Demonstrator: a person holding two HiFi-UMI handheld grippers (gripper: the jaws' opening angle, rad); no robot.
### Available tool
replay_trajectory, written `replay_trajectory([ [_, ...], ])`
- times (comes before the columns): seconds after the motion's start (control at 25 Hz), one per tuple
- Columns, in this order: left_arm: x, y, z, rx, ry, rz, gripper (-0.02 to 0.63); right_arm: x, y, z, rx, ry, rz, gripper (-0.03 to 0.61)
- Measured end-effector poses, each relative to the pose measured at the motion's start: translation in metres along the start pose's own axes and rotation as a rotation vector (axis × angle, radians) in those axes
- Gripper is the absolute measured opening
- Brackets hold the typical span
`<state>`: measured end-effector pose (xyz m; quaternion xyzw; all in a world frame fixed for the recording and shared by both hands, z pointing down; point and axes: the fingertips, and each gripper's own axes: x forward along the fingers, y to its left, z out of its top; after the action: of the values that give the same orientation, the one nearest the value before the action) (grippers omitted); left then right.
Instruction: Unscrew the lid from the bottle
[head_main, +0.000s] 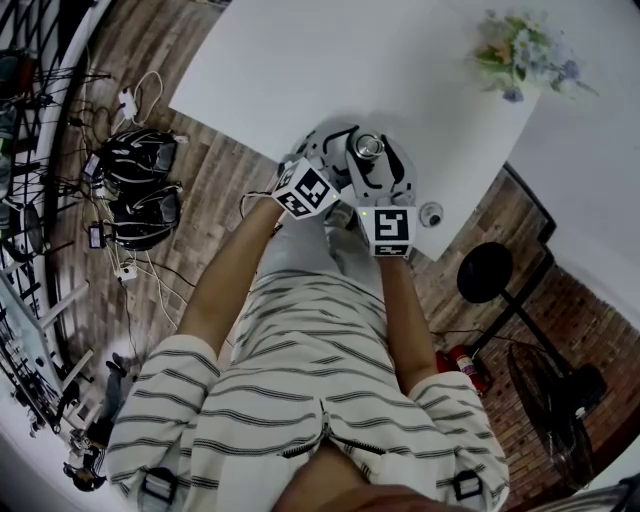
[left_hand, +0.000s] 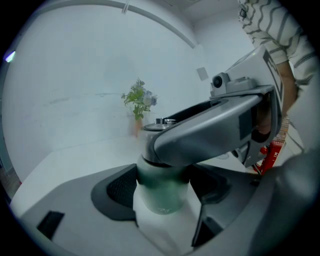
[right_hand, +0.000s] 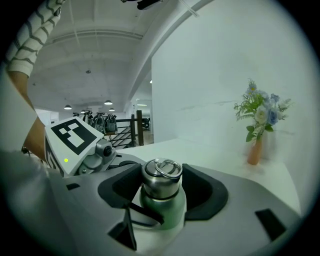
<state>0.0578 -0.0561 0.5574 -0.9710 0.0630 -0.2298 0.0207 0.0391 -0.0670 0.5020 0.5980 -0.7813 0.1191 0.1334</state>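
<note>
Bottle (left_hand: 161, 197), green, is clamped at its body by the left gripper (left_hand: 164, 187). The right gripper (right_hand: 162, 187) is closed on its steel lid (right_hand: 161, 181). Unscrewing seems about to begin: the next move is to twist the lid while the body is held steady.

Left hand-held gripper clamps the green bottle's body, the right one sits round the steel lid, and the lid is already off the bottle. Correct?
Not quite: the lid is not off. It is still seated on the bottle, as the right gripper view shows. The rest of your statement holds.
</note>
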Motion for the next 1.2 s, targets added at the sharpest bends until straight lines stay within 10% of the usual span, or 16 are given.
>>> replay_trajectory([
  [1.2,0.001,-0.003,0.001,0.009,0.008,-0.012,0.33,-0.014,0.009,-0.003,-0.433,0.167,0.989,0.242],
])
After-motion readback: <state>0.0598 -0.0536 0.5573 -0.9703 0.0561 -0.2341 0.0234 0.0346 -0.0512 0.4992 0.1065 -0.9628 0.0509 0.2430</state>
